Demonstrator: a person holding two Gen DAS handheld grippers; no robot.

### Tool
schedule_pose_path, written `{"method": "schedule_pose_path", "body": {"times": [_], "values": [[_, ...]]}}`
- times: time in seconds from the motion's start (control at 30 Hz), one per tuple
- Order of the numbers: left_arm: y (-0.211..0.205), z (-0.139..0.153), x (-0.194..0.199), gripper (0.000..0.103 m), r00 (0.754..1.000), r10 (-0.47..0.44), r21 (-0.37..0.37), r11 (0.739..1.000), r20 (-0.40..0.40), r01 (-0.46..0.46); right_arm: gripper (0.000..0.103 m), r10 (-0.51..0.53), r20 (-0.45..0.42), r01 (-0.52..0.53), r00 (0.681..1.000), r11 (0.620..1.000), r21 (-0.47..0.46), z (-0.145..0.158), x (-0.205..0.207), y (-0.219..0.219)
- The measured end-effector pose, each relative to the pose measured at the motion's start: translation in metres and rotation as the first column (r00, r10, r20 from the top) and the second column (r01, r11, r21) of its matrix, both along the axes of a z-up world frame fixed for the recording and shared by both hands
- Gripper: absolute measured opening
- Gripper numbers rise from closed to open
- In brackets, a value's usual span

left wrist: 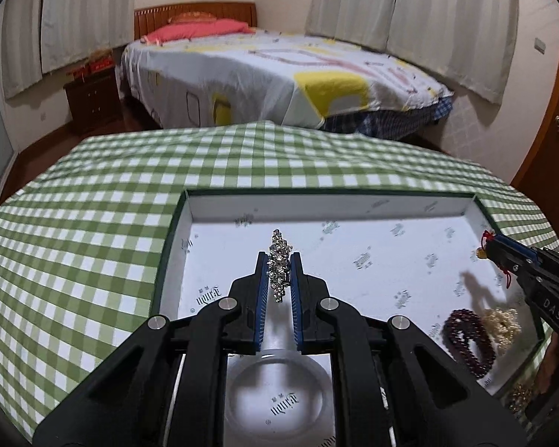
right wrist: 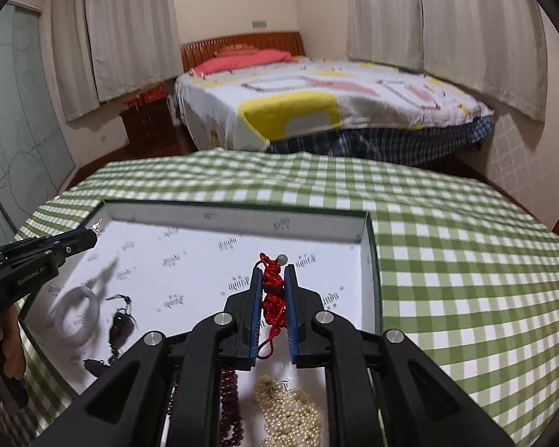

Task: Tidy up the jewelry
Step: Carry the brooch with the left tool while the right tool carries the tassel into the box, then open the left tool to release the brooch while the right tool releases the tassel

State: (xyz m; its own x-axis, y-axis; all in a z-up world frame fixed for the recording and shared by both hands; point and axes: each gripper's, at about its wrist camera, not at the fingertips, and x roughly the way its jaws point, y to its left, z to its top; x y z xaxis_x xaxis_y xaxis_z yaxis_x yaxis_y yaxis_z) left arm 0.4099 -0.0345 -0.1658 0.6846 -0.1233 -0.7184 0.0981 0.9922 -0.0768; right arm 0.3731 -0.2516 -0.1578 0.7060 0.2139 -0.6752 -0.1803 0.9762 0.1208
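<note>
Left fingers [left wrist: 279, 257] clamped on silver sparkly jewelry piece [left wrist: 279, 264], right fingers [right wrist: 274, 272] clamped on red knotted cord charm [right wrist: 272, 290], both above white tray [left wrist: 316, 201]

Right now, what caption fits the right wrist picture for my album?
Right gripper pinching a red knotted cord charm above the white tray.

Bedroom setup: wooden-headboard bed [left wrist: 264, 70] with patterned sheet, pale curtains [right wrist: 447, 29] all round, dark nightstand [left wrist: 93, 98], cream walls.
</note>
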Motion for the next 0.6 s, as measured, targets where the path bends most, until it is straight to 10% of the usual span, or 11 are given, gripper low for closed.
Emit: {"method": "schedule_pose_path", "body": {"times": [0.4, 0.6], "values": [[0.003, -0.017, 0.015, 0.012, 0.991, 0.002, -0.019, 1.0, -0.131, -0.005, 0.013, -0.008, -0.134, 0.005, 0.991, 1.0, -0.024, -0.016, 0.016, -0.001], [0.007, -0.016, 0.016, 0.032, 0.992, 0.019, -0.043, 0.999, -0.122, -0.024, 0.027, -0.011, -0.143, 0.008, 0.99, 1.0, -0.021, -0.018, 0.015, -0.004]]}}
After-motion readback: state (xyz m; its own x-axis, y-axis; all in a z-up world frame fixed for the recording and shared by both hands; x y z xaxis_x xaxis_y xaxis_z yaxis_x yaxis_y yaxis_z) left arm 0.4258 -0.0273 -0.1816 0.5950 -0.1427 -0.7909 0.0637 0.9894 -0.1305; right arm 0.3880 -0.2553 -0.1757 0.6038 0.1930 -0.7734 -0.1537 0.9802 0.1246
